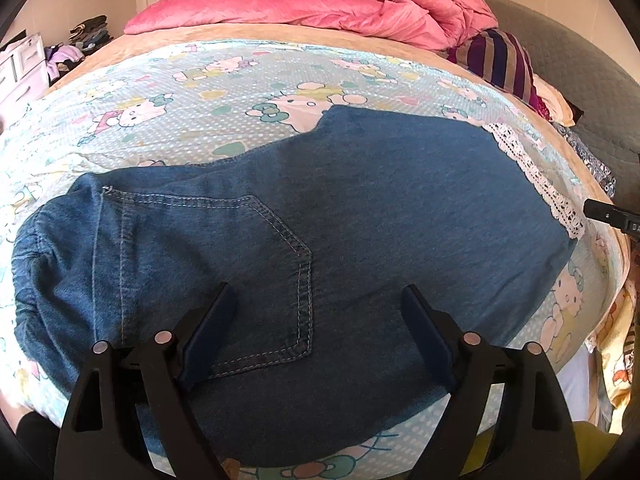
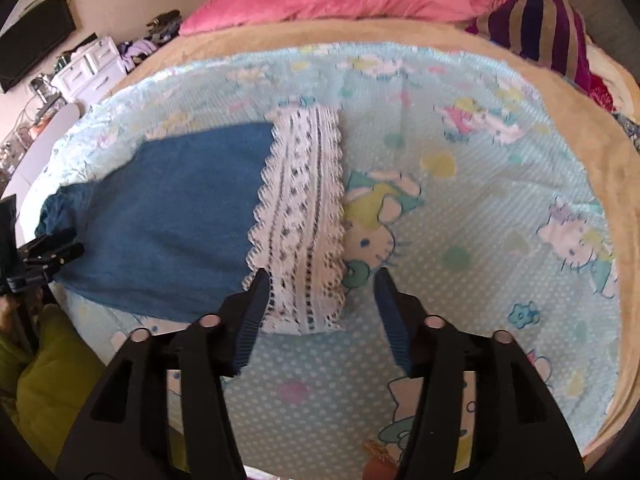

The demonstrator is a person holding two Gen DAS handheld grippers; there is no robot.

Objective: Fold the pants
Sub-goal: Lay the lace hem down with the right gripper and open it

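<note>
- We see the pants [image 1: 320, 208], blue denim, lying flat on the cartoon-print sheet [image 1: 192, 92] that covers the bed, waist end toward our left and hem end toward our right.
- A stitched back pocket [image 1: 240, 264] faces up near the waist, and a band of white lace trim [image 2: 304, 232] edges the hem.
- Our left gripper [image 1: 318, 300] hangs over the seat of the pants with its fingers [image 1: 208, 336] spread wide; nothing sits between them, and both tips lie over denim, the left one just over the pocket area.
- Our right gripper [image 2: 320, 280] is at the hem end, fingers [image 2: 252, 312] likewise wide apart and holding nothing; the left tip overlaps the lace trim, the right tip is over bare sheet just beside it.
- We cannot tell whether either gripper's tips actually touch the cloth.
- The right wrist view is somewhat blurred.
- Beyond the sheet a tan blanket [image 1: 248, 34] shows, then a pink pillow [image 1: 240, 4] and a bunched pink comforter [image 1: 432, 0] at the head of the bed, with a striped cushion [image 1: 496, 60] to their right.
- White drawers [image 2: 92, 68] with clothes piled near them stand off the bed's left side.
</note>
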